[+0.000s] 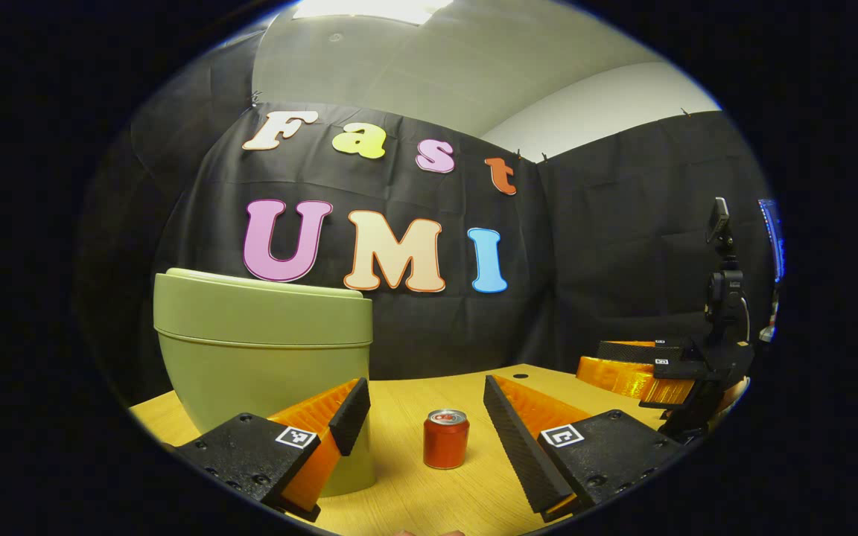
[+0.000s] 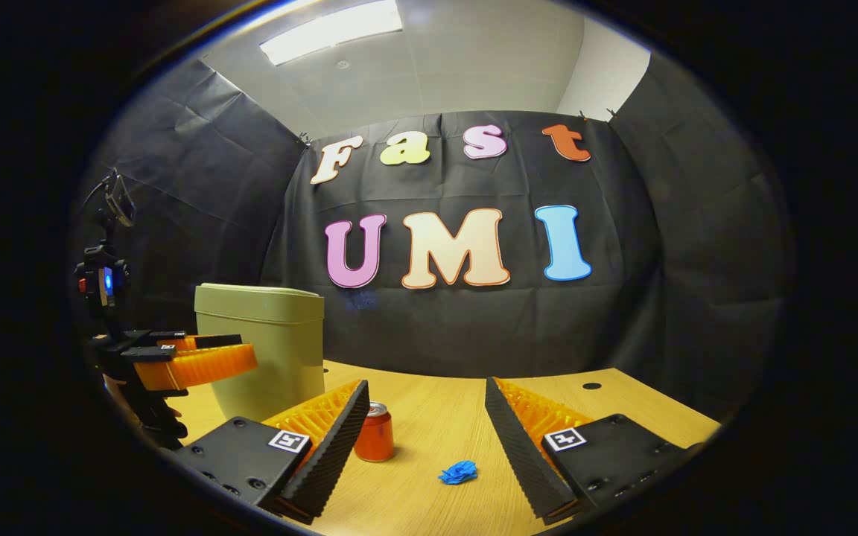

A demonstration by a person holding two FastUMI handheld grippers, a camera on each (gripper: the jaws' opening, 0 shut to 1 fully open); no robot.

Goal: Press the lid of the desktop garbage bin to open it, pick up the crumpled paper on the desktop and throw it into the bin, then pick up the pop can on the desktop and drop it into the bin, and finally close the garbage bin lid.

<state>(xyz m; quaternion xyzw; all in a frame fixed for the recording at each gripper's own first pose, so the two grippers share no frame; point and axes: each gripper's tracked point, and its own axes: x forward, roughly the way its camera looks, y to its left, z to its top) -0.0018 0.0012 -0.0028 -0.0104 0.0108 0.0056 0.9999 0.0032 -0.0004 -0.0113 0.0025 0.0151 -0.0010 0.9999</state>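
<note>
Bin: the green garbage bin (image 1: 261, 350) stands on the desk (image 1: 436, 499) with its lid (image 1: 250, 286) down and flat, so from where I stand the first step, pressing it open, is not yet done. It looks like rigid plastic, light enough to slide if pushed sideways; I'd press straight down on the top of the lid.

Pop can: the red pop can (image 1: 445, 439) stands upright on the desk just beside the bin, between the fingers' line of sight in the left gripper view. Thin metal, smooth, probably empty and light; it should be taken across the middle of its round wall, gently, since it could dent or tip.

Crumpled paper: a small blue crumpled paper (image 2: 459, 472) lies on the desk to the right of the can, near it but apart. Soft, nearly weightless, springy; a pinch from above through its middle should do, and it may slip out of a loose hold.

Left gripper: the left gripper (image 1: 425, 424) is spread wide and holds nothing, low over the desk and facing the can and bin.

Right gripper: the right gripper (image 2: 425, 432) is also spread wide and empty, aimed between can and paper.
</note>
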